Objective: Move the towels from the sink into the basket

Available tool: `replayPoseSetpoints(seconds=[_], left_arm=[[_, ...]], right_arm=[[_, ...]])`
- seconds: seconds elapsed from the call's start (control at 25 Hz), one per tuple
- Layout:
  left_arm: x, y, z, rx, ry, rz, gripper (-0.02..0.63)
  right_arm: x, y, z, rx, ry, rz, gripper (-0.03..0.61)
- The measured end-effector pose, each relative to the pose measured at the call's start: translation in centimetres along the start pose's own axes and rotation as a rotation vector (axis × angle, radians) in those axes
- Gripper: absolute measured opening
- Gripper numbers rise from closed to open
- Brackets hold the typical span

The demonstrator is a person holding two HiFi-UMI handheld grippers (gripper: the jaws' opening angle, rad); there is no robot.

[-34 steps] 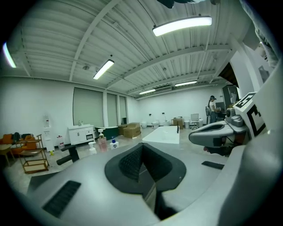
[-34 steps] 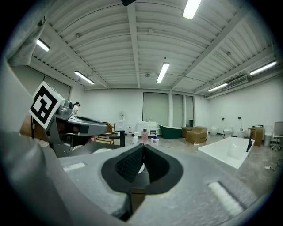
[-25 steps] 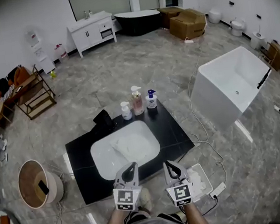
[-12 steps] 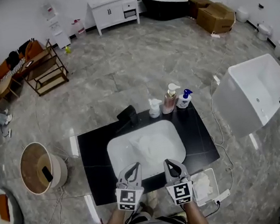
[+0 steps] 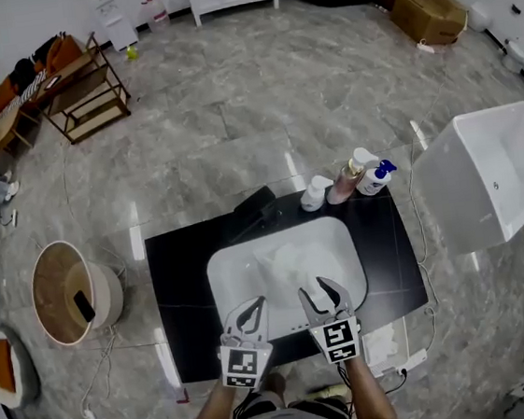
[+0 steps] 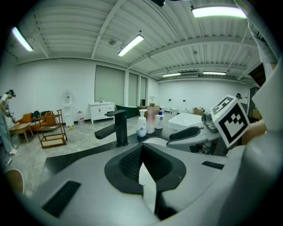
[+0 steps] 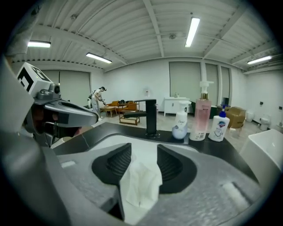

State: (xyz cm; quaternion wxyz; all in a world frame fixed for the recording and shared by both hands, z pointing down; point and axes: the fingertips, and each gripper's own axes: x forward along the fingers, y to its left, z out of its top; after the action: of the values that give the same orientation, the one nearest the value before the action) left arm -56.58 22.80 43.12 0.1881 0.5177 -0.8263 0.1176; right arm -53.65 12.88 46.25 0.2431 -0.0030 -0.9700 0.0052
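A crumpled white towel [image 5: 290, 264] lies in the white sink [image 5: 237, 282], which is set in a black counter. My right gripper [image 5: 323, 293] hangs over the sink's near edge, just in front of the towel. Its jaws have just been opening and stand apart, and the towel [image 7: 140, 185] shows in the gap without the pads pressing on it. My left gripper [image 5: 247, 311] is beside it over the near rim, shut and empty. In the left gripper view its tips [image 6: 142, 148] meet. A white basket [image 5: 383, 345] holding white cloth sits on the floor at the right.
A black faucet [image 5: 255, 205] and three soap bottles [image 5: 348, 183] stand behind the sink. A round wooden bin [image 5: 65, 292] is on the floor at the left. A white bathtub [image 5: 498, 177] stands at the right, with cables and a power strip [image 5: 413, 359] nearby.
Both grippers have moved forward and down, from in front of the counter to over the sink's near edge. The right jaws have opened; the left jaws stay shut.
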Motion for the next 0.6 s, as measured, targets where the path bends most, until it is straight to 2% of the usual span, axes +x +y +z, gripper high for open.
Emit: replayPoseSetpoints(seconds=[0.16,0.44,0.6], left_arm=[[1.4,1.4,-1.3,-0.022,0.024,0.001,0.009],[3.3,2.3,-3.1,-0.055,0.06,-0.004,0.009],[4.3,2.6,-4.5,-0.06,0.083,-0.02,0.009]], right_arm=[[3.6,-0.5,-2.2,0.019,0.084,0.04,0.284],[8.0,-2.3,-6.9,0.046,0.222,0.018,0.427],[10.2,-3.2,-9.9,0.073,0.312,0.002,0.468]])
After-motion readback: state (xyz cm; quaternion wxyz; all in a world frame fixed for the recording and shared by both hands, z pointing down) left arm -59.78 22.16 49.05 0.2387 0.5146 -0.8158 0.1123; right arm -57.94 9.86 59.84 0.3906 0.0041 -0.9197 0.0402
